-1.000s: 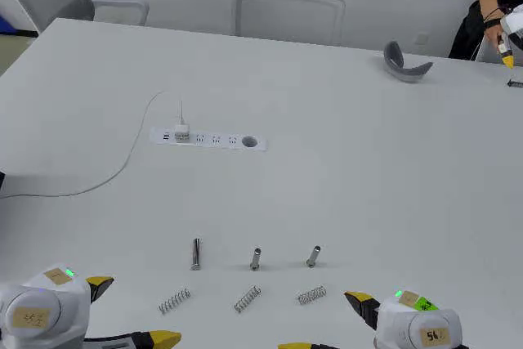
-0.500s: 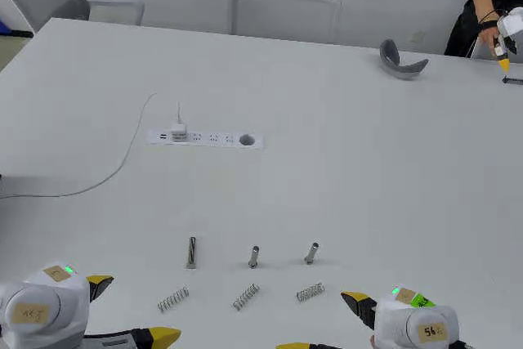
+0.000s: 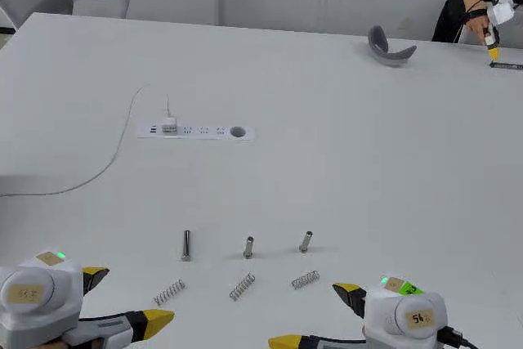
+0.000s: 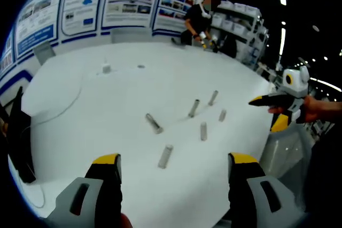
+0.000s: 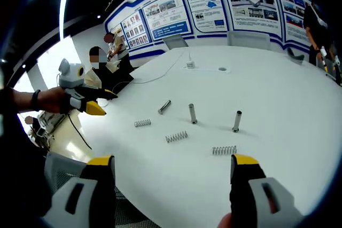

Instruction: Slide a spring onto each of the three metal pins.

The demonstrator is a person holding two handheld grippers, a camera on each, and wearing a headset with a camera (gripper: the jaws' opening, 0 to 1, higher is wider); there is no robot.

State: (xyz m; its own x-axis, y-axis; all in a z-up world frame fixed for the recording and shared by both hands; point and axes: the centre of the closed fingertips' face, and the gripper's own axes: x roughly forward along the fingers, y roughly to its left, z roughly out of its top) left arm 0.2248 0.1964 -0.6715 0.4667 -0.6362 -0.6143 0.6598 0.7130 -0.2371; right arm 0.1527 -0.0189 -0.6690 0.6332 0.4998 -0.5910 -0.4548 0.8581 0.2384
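the head view has tipped a little, so the whole picture sits lower in the frame than a second ago; that is the camera moving, not the parts. on the white counter point(image 3: 368, 161) nothing of the task has shifted. the three metal pins still sit in a row in the lower middle of the frame: the left pin point(image 3: 186, 245), which in the right gripper view looks to lie on its side, and the middle pin point(image 3: 248, 247) and right pin point(image 3: 306, 241), both upright. just below them the left spring point(image 3: 169, 291), middle spring point(image 3: 242, 285) and right spring point(image 3: 305, 279) lie loose on the counter, one near each pin, none threaded on. the left gripper point(image 3: 127, 296) hangs at the lower left and the right gripper point(image 3: 315, 316) at the lower right, each with its yellow-tipped jaws spread wide and nothing between them, both apart from the springs. so the task reads as not yet begun: all three springs remain to be picked up, and the lying pin will likely need steadying or standing before a spring can slide over it. further up the frame are a power strip point(image 3: 194, 130) with its cable point(image 3: 114, 157), and a grey curved piece point(image 3: 388, 45) at the upper right.
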